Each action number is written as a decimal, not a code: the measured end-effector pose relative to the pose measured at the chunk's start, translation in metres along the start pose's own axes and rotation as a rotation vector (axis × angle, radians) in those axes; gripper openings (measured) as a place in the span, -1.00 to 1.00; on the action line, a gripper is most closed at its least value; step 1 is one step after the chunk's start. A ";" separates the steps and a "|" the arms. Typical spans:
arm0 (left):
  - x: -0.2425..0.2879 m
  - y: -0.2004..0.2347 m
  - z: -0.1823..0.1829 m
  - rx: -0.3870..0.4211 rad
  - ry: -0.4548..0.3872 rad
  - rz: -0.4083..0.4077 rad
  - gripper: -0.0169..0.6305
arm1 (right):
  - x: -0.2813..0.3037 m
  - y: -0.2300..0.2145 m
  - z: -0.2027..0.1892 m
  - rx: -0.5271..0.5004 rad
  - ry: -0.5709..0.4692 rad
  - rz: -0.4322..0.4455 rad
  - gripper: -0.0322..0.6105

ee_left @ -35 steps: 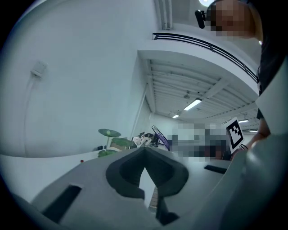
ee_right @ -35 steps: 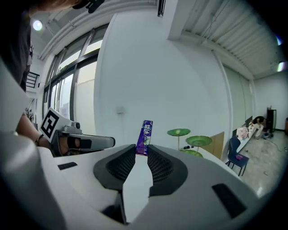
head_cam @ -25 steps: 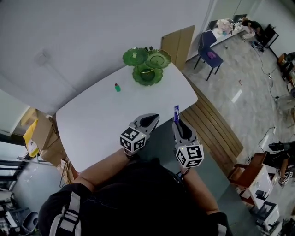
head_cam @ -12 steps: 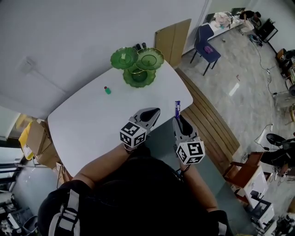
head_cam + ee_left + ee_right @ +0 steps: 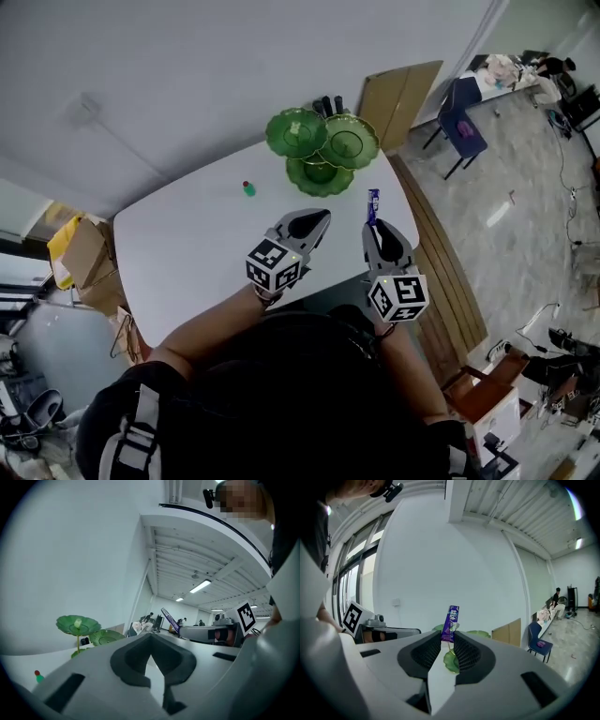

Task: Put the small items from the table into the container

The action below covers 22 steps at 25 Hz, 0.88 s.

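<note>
Purple sachet was pinched upright in my right gripper. I judged it best carried level to the green tiered dish ahead and released low. Left gripper was closed, empty.

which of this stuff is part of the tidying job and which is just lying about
Job: purple packet in the right claw; small green bottle on the table; green dish stand.
Lying about: blue chair; cardboard boxes; wooden board.

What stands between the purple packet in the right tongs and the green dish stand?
Nothing visible does. The right tongs grip the purple packet, and only bare white table lies between it and the green dish stand.
</note>
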State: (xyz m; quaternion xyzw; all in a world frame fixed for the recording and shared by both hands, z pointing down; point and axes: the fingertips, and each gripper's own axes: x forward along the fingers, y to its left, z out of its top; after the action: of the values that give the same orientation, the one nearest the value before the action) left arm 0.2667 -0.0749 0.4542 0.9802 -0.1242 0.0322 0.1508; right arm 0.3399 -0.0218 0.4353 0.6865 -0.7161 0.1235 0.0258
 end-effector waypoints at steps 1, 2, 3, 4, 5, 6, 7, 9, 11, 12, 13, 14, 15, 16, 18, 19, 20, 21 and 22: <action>-0.001 0.005 0.004 0.001 -0.006 0.018 -0.93 | 0.010 0.000 0.004 -0.008 0.002 0.023 -0.61; -0.001 0.012 0.007 0.002 -0.010 0.041 -0.93 | 0.021 0.000 0.009 -0.013 0.004 0.049 -0.61; -0.001 0.020 0.009 0.000 -0.013 0.069 -0.93 | 0.034 0.000 0.012 -0.015 0.007 0.078 -0.62; -0.002 0.029 0.010 -0.006 -0.017 0.102 -0.93 | 0.046 0.000 0.014 -0.015 0.013 0.110 -0.61; -0.003 0.037 0.011 -0.014 -0.024 0.138 -0.93 | 0.058 0.000 0.015 -0.018 0.022 0.145 -0.61; -0.005 0.044 0.014 -0.019 -0.034 0.175 -0.93 | 0.070 0.000 0.016 -0.024 0.032 0.184 -0.61; -0.007 0.051 0.016 -0.022 -0.046 0.215 -0.93 | 0.081 0.001 0.016 -0.033 0.041 0.227 -0.61; -0.010 0.064 0.021 -0.027 -0.073 0.306 -0.93 | 0.100 0.004 0.020 -0.051 0.055 0.319 -0.61; -0.010 0.074 0.024 -0.044 -0.100 0.392 -0.93 | 0.113 0.005 0.024 -0.074 0.064 0.404 -0.62; -0.008 0.076 0.026 -0.050 -0.114 0.426 -0.93 | 0.118 0.004 0.026 -0.087 0.068 0.443 -0.62; -0.005 0.076 0.028 -0.051 -0.126 0.457 -0.93 | 0.122 0.002 0.029 -0.100 0.072 0.479 -0.61; -0.002 0.076 0.030 -0.048 -0.137 0.488 -0.93 | 0.127 0.000 0.032 -0.111 0.076 0.515 -0.62; 0.001 0.076 0.031 -0.044 -0.146 0.519 -0.93 | 0.131 -0.002 0.035 -0.119 0.080 0.551 -0.61; 0.003 0.077 0.032 -0.044 -0.154 0.551 -0.93 | 0.134 -0.004 0.037 -0.125 0.083 0.584 -0.61; 0.009 0.076 0.035 -0.058 -0.173 0.614 -0.93 | 0.139 -0.010 0.041 -0.135 0.095 0.644 -0.61; 0.012 0.075 0.036 -0.068 -0.184 0.640 -0.93 | 0.140 -0.014 0.041 -0.140 0.102 0.670 -0.61; 0.015 0.072 0.037 -0.077 -0.194 0.663 -0.93 | 0.142 -0.017 0.042 -0.145 0.110 0.693 -0.61; 0.018 0.069 0.037 -0.082 -0.202 0.683 -0.93 | 0.143 -0.020 0.042 -0.149 0.116 0.713 -0.61; 0.020 0.067 0.038 -0.084 -0.207 0.701 -0.93 | 0.144 -0.022 0.043 -0.152 0.120 0.730 -0.61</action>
State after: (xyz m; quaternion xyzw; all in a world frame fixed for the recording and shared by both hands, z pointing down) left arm 0.2698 -0.1534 0.4393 0.8691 -0.4684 -0.0227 0.1573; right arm 0.3589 -0.1724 0.4269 0.3740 -0.9179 0.1110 0.0726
